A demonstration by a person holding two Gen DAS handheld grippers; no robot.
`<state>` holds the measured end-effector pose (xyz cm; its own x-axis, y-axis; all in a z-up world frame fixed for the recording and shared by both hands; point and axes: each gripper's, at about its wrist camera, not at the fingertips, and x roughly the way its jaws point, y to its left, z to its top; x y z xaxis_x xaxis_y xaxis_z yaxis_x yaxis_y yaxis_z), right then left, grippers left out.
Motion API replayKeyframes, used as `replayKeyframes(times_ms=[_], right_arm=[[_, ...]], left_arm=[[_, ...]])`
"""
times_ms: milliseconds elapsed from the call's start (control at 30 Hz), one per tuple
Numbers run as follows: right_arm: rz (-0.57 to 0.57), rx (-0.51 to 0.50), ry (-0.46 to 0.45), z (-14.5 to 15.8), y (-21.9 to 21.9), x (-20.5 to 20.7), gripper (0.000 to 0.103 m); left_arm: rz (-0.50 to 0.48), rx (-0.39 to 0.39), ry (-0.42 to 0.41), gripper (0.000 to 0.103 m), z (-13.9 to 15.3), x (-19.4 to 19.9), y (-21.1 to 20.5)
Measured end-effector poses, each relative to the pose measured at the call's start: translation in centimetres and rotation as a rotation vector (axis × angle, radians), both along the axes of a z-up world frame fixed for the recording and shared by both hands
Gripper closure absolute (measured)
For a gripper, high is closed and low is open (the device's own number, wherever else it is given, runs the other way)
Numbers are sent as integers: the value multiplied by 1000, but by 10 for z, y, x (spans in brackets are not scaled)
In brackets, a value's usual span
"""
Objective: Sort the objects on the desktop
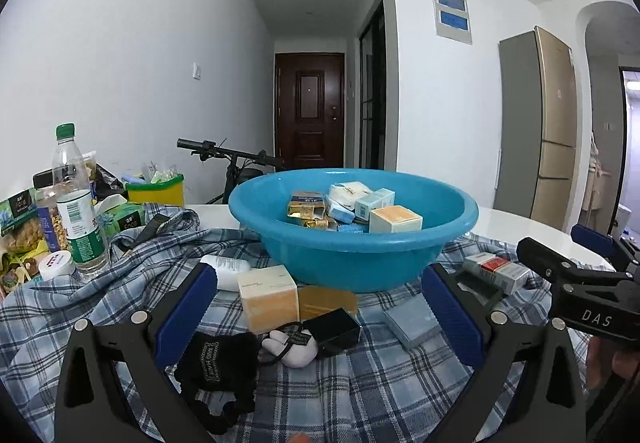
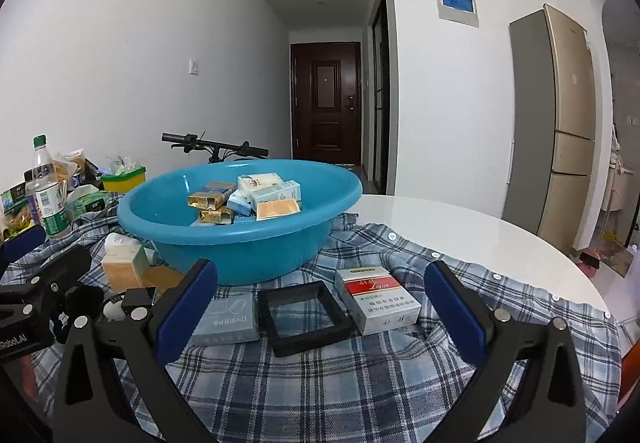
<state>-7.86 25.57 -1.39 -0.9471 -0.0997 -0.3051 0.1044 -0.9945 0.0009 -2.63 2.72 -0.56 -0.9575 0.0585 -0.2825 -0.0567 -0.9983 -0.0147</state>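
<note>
A round blue plastic basin [image 1: 354, 239] sits on a blue-and-white plaid shirt [image 1: 360, 395] spread over the glossy white bench [image 2: 460, 227], and holds a heap of small cardboard boxes [image 1: 352, 209] — gold, pale blue, white and orange. More things lie on the cloth in front of it. In the left wrist view: an orange-and-cream carton [image 1: 269, 297], a glossy black box [image 1: 335, 331], a soft black pouch [image 1: 218, 363], a white rounded lump with a black cord [image 1: 294, 349], a flat grey box [image 1: 413, 321] and a white tube [image 1: 226, 271]. In the right wrist view a square black frame [image 2: 306, 317] lies flat between the grey box and a silver-and-red cigarette pack [image 2: 378, 301], touching neither clearly.

The left tool [image 1: 316, 319] hovers low over the cloth, its ribbed blue pads spread wide and empty; the carton, black box and lump lie between them, the basin just beyond. The right tool [image 2: 318, 313] is level too, pads wide apart and holding nothing, with the frame and cigarette pack between its fingers and the basin ahead to its left. Each tool shows at the other view's edge.

At the far left stand a clear plastic water bottle [image 1: 76, 203] with a green cap and a clutter of snack packets [image 1: 20, 223].
</note>
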Motion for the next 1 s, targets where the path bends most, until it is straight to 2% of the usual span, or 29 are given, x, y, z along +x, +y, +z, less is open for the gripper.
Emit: replayKeyframes(times_ms=[1000], right_arm=[[2, -3, -2, 2, 0, 1, 0]], left_arm=[[22, 3, -4, 0, 0, -2, -2]])
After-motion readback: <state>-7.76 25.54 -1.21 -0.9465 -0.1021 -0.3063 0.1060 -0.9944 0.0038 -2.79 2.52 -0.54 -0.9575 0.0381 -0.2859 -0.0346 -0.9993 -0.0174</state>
